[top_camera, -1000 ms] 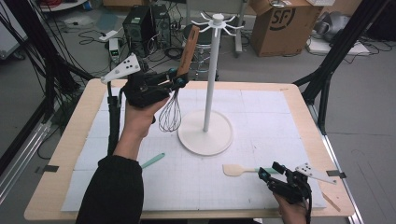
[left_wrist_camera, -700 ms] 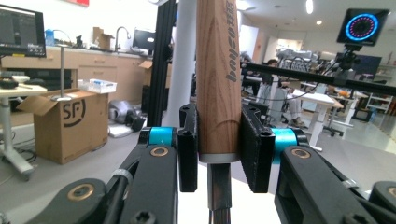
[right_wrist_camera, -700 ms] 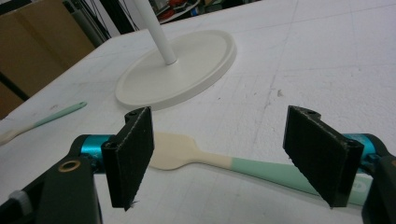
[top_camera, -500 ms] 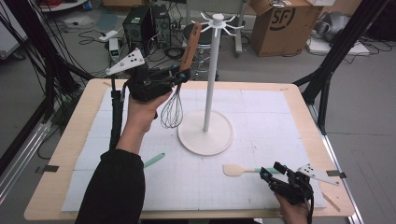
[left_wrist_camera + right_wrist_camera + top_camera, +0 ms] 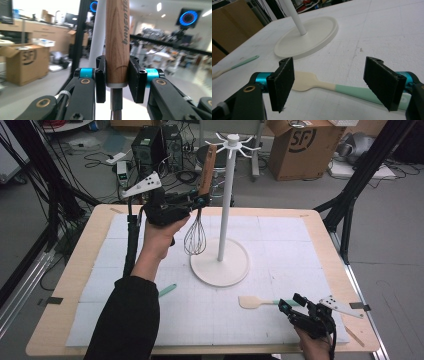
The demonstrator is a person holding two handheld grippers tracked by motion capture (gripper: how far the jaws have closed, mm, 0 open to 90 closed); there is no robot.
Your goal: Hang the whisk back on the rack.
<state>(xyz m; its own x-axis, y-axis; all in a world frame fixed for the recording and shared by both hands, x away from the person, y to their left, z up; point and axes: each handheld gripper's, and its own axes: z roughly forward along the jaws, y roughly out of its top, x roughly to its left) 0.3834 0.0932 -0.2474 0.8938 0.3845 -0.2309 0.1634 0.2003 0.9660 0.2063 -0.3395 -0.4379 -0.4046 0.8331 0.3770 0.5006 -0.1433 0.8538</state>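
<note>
1. The left gripper [image 5: 199, 201] has carried the whisk [image 5: 196, 227] a little closer to the stand [image 5: 226, 205], its jaws clamped on the wooden handle, wires hanging above the base.
2. Hanging appears under way; next, the handle's top must meet a hook [image 5: 212, 142].
3. The right gripper [image 5: 288, 306] rests wide open over the spatula [image 5: 256, 302].

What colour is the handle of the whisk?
Brown wood grain with dark lettering: the whisk handle shows best in the left gripper view, clamped between the jaws.
</note>
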